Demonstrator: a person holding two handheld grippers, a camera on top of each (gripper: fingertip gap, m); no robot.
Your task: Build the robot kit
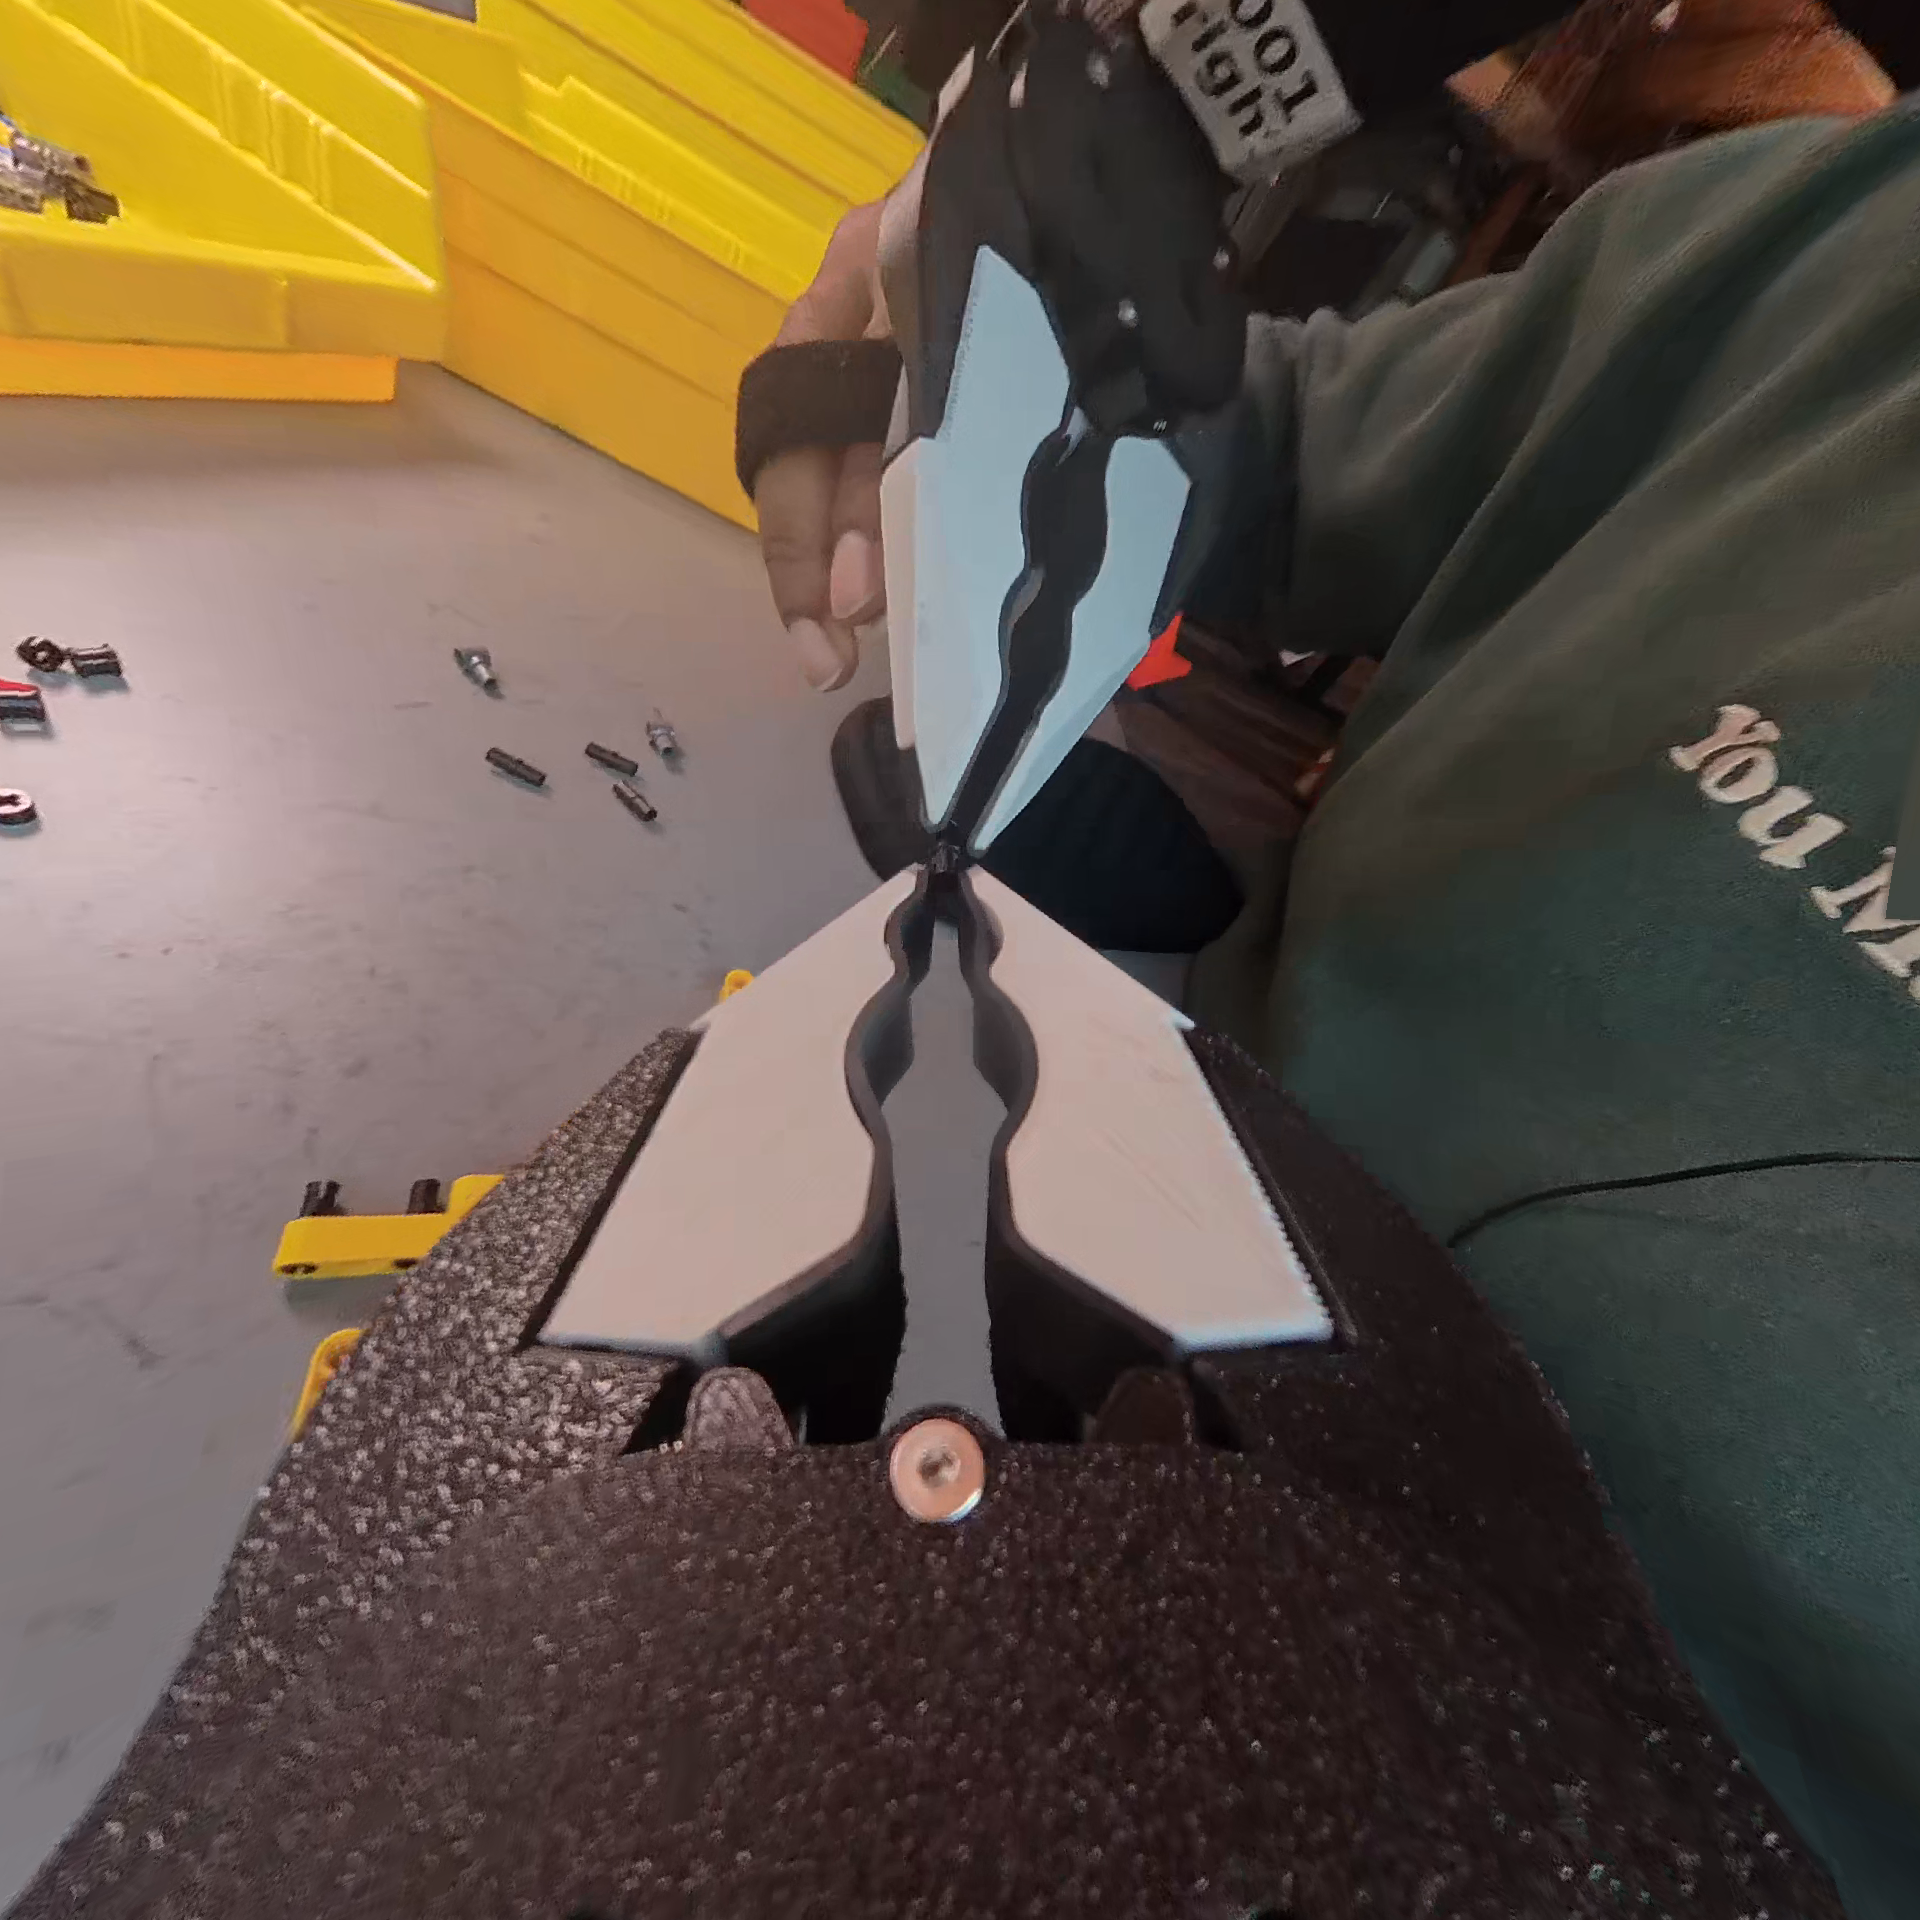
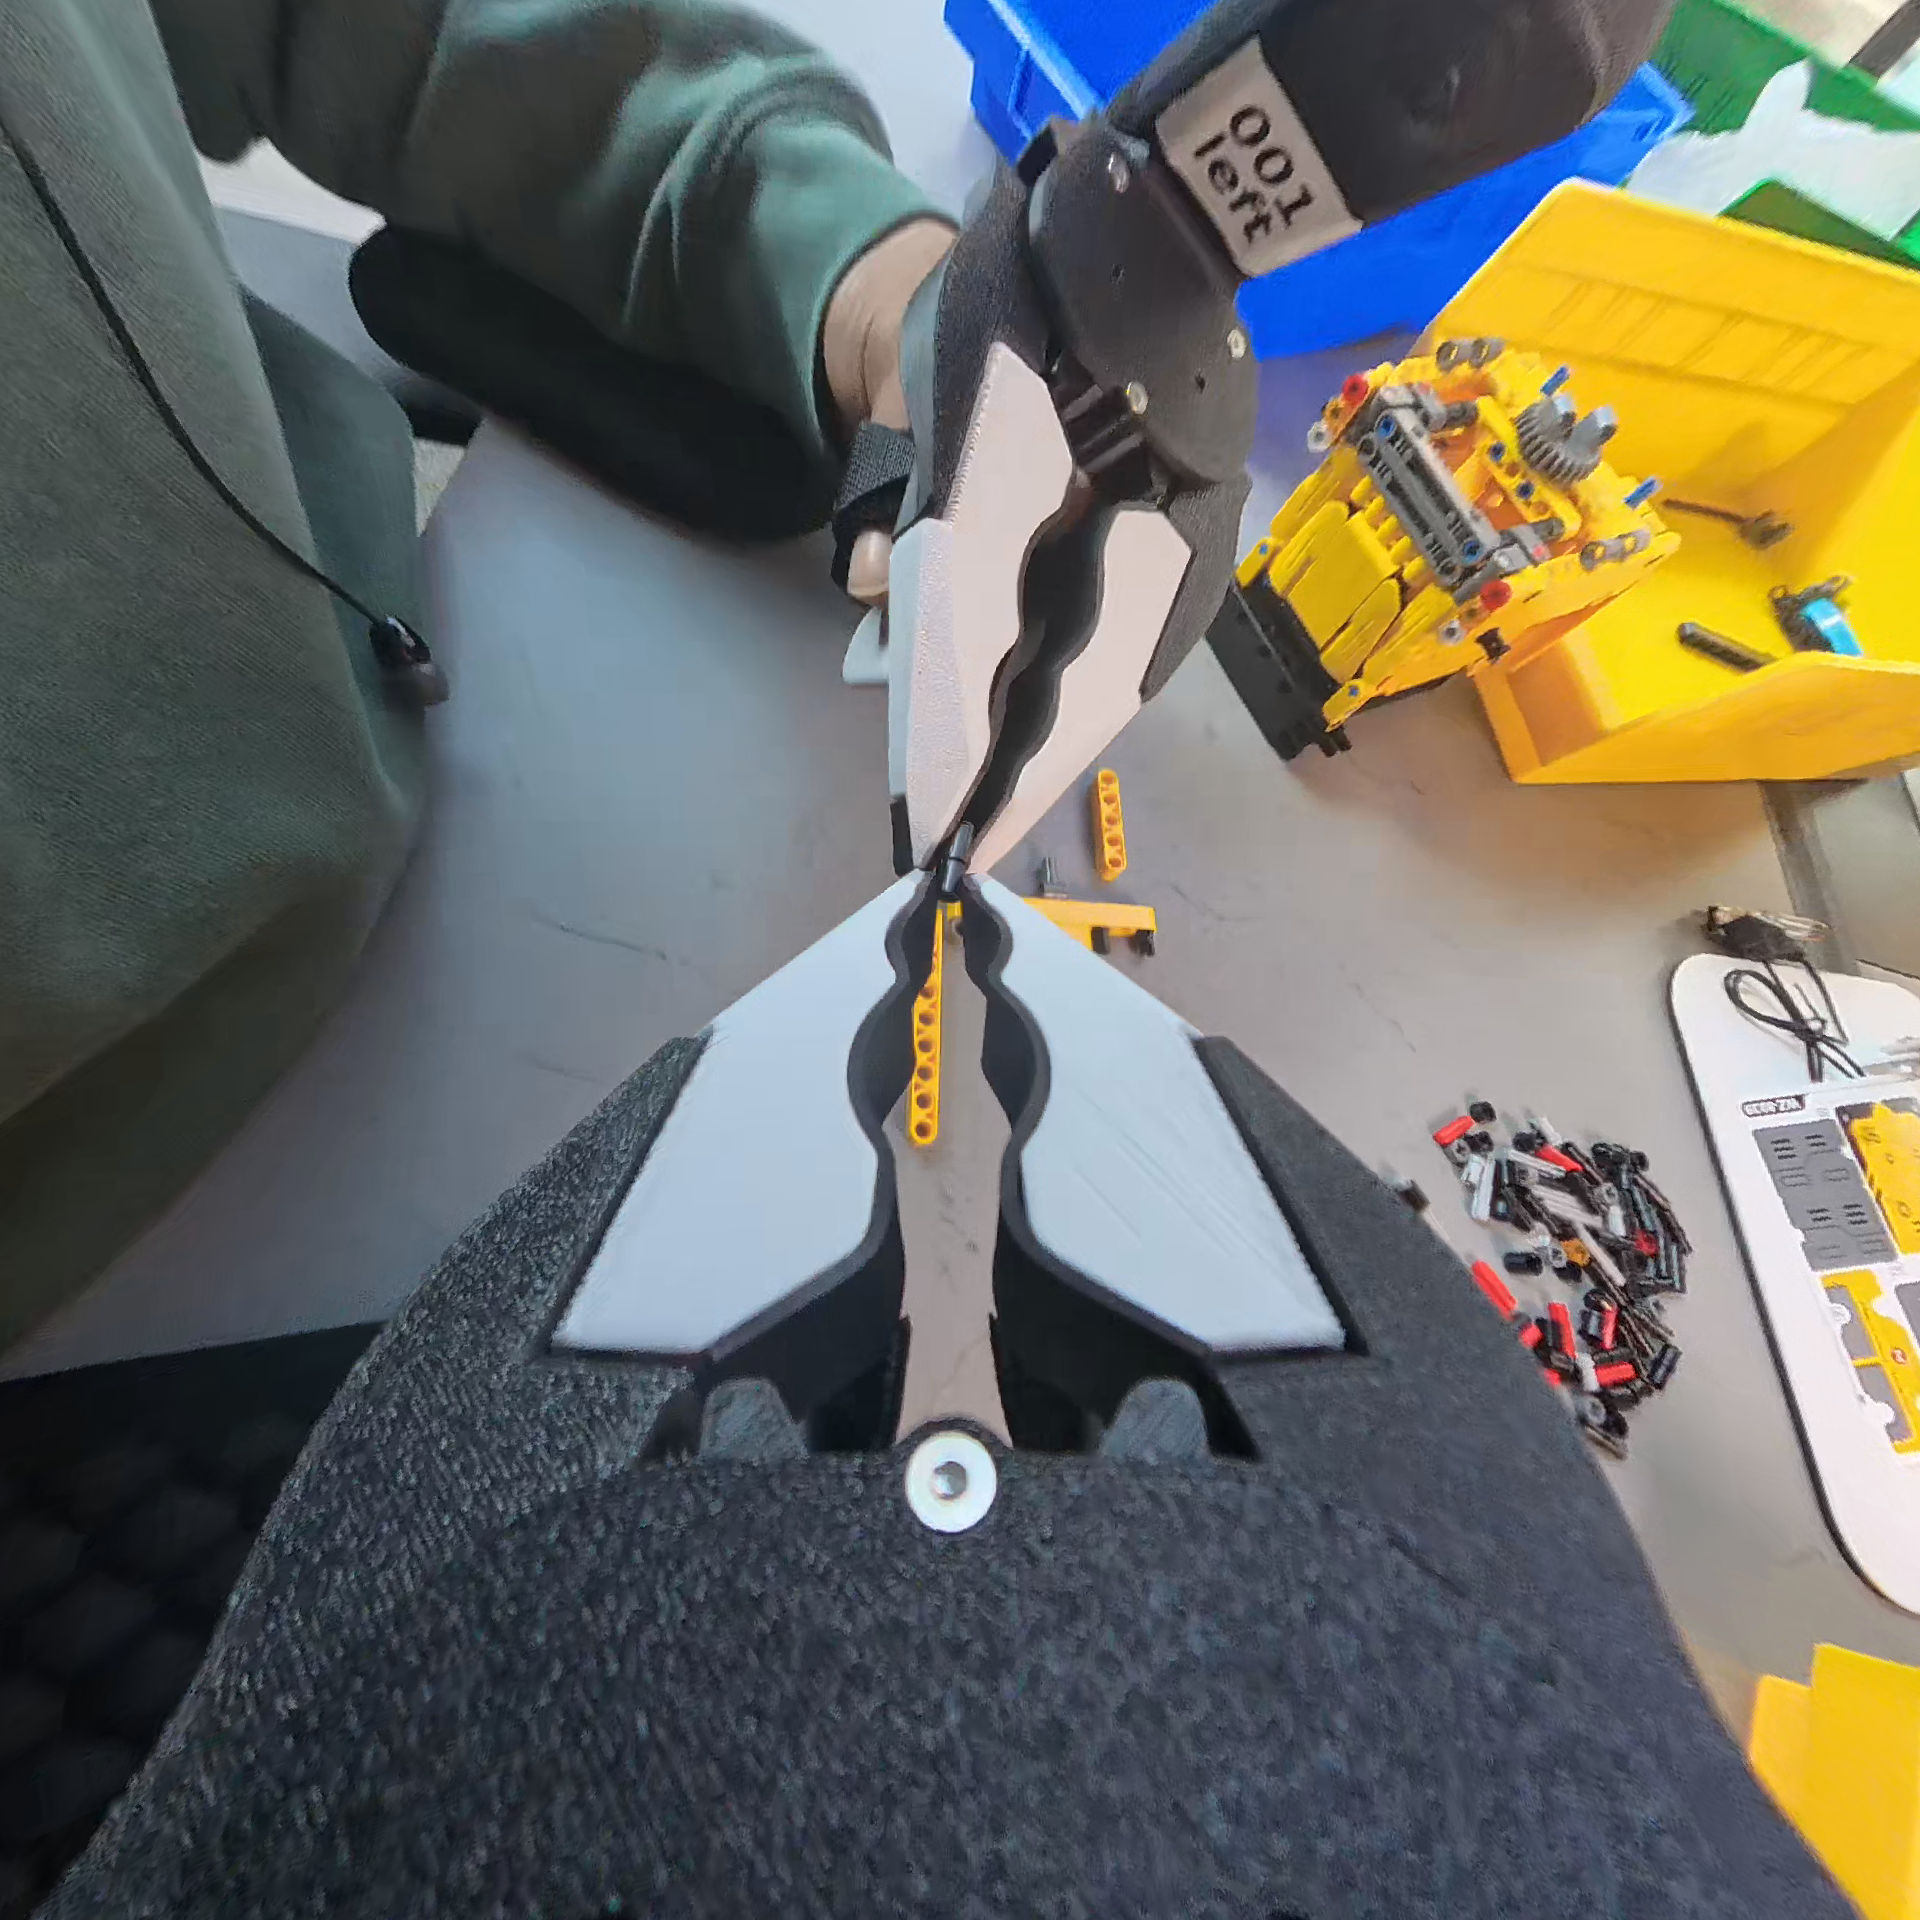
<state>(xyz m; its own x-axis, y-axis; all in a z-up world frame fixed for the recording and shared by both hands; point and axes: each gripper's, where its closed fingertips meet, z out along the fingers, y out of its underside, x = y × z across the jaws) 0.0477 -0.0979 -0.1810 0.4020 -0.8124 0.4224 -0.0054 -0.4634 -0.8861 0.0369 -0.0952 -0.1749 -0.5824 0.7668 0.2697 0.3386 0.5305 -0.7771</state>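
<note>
- Our left gripper [image 1: 943, 871] and right gripper [image 2: 943, 878] meet tip to tip above the grey table [image 1: 312, 935].
- A small black pin [image 2: 954, 850] sits between the two sets of tips. In the right wrist view the left gripper's jaws pinch one end of it.
- Right jaws are drawn nearly together at the tips, at the pin's other end; we cannot tell whether they grip it or only touch it.
- In the left wrist view the pin [image 1: 943, 857] is a dark speck at the meeting point, clear of the table.
- Under the right gripper, on the table: a long yellow beam [image 2: 925, 1039], a short yellow beam [image 2: 1110, 826] and a yellow piece with black pins [image 2: 1101, 920].
- Further right: a yellow brick model [image 2: 1455, 540] leaning at a yellow bin [image 2: 1714, 727], a heap of red and black pins [image 2: 1569, 1247], a white sheet [image 2: 1808, 1299].
- Left wrist view: loose black pins [image 1: 582, 769] scattered on the table, a yellow piece [image 1: 364, 1236] near the gripper body, yellow trays [image 1: 312, 208] behind.
- A green sleeve [image 1: 1558, 727] fills the right of that view.
</note>
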